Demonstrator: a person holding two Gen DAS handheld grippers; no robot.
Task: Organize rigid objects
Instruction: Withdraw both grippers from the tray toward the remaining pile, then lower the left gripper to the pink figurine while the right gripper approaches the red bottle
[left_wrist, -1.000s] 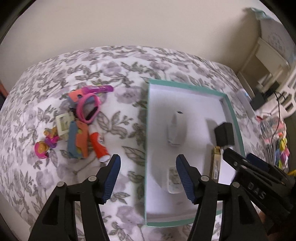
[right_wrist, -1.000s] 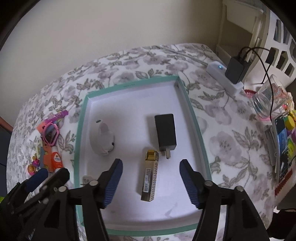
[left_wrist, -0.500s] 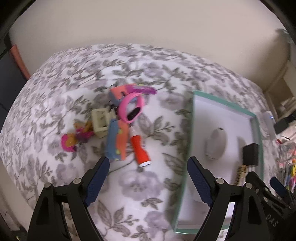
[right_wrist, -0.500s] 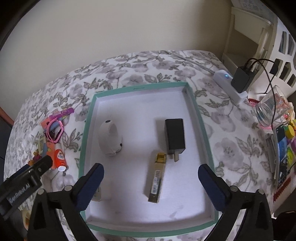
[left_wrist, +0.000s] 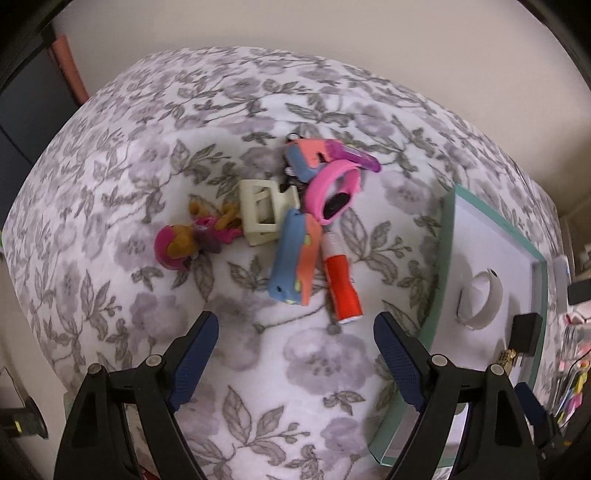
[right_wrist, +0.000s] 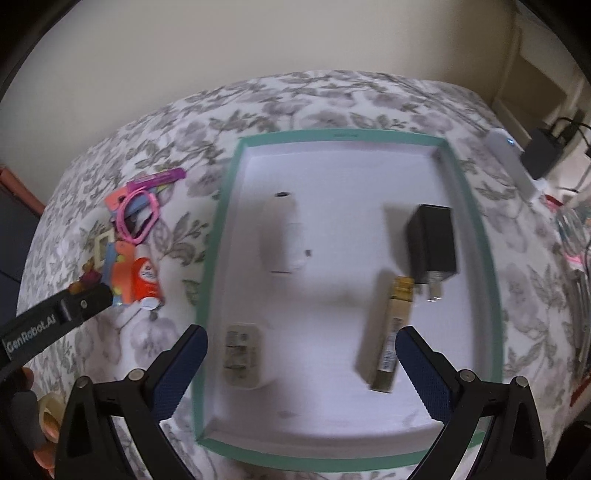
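A pile of small toys lies on the floral cloth (left_wrist: 147, 147): a pink watch band (left_wrist: 334, 192), a cream hair clip (left_wrist: 264, 212), a blue-and-orange toy (left_wrist: 293, 266), an orange-red tube (left_wrist: 341, 291) and a pink doll figure (left_wrist: 188, 240). My left gripper (left_wrist: 295, 325) hangs open just in front of the pile, holding nothing. To the right stands a teal-rimmed white tray (right_wrist: 218, 229) holding a white rounded device (right_wrist: 282, 236), a black charger (right_wrist: 432, 240), a gold stick (right_wrist: 389, 332) and a white plug (right_wrist: 242, 354). My right gripper (right_wrist: 300, 332) is wide open over the tray's near half, empty.
A white power strip (right_wrist: 509, 155) with a black adapter and cable lies beyond the tray's right side, next to a glass jar (right_wrist: 576, 229). A tape roll (right_wrist: 48, 410) and a person's fingers show at the lower left of the right wrist view. A plain wall stands behind.
Both grippers have opened wider. My left gripper swung left from the tray to the toy pile. My right gripper shifted a little over the tray and came closer to it.
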